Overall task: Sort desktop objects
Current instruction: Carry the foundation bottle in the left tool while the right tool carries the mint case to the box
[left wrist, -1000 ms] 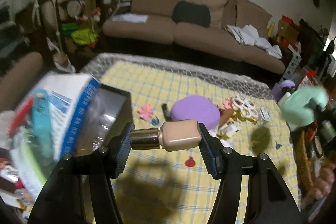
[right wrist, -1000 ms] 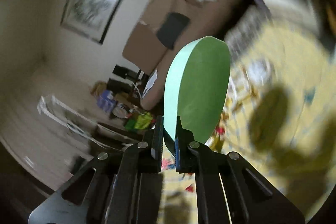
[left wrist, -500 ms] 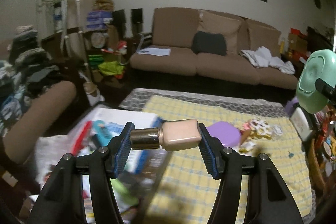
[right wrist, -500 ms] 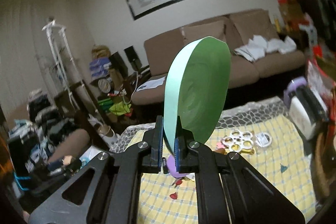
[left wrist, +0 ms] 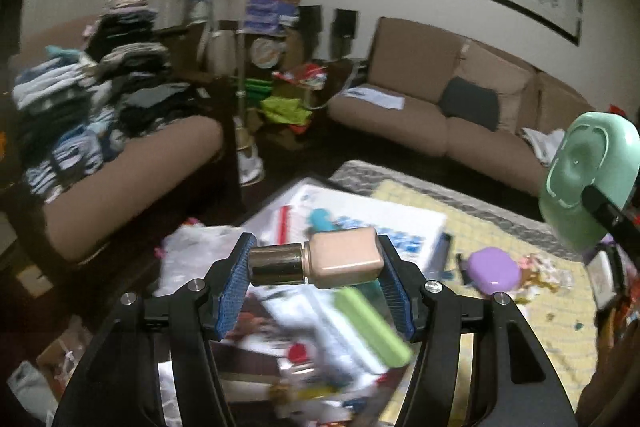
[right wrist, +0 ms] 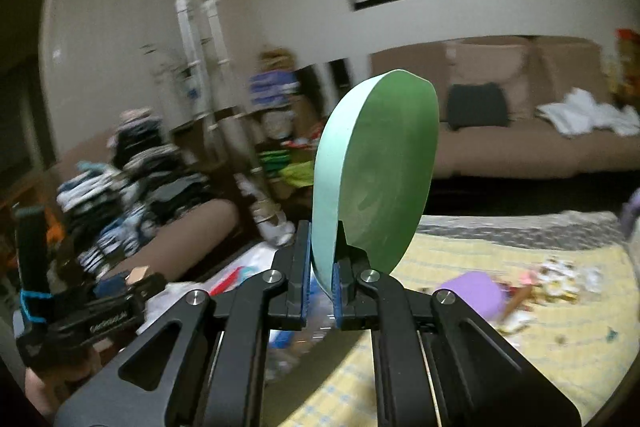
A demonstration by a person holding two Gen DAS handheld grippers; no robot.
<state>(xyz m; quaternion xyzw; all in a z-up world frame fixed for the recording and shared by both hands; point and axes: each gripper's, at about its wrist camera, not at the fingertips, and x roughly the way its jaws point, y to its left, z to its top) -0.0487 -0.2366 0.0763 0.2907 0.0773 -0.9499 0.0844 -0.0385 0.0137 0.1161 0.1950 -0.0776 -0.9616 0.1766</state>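
Where yellow checked tablecloth [right wrist: 500,359] ends, brown sofa [right wrist: 520,151] lines wall.

You can read nothing for certain here. The black body of your left tongs [right wrist: 86,319] carries a short line of pale lettering in the right wrist view, too small and smeared to make out. The white-and-blue printed box [left wrist: 360,223] on the desk is too blurred to read.

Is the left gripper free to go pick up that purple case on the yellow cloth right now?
Probably not. The left gripper is shut on the foundation bottle, so it would have to set that down first. The purple case itself lies uncovered.
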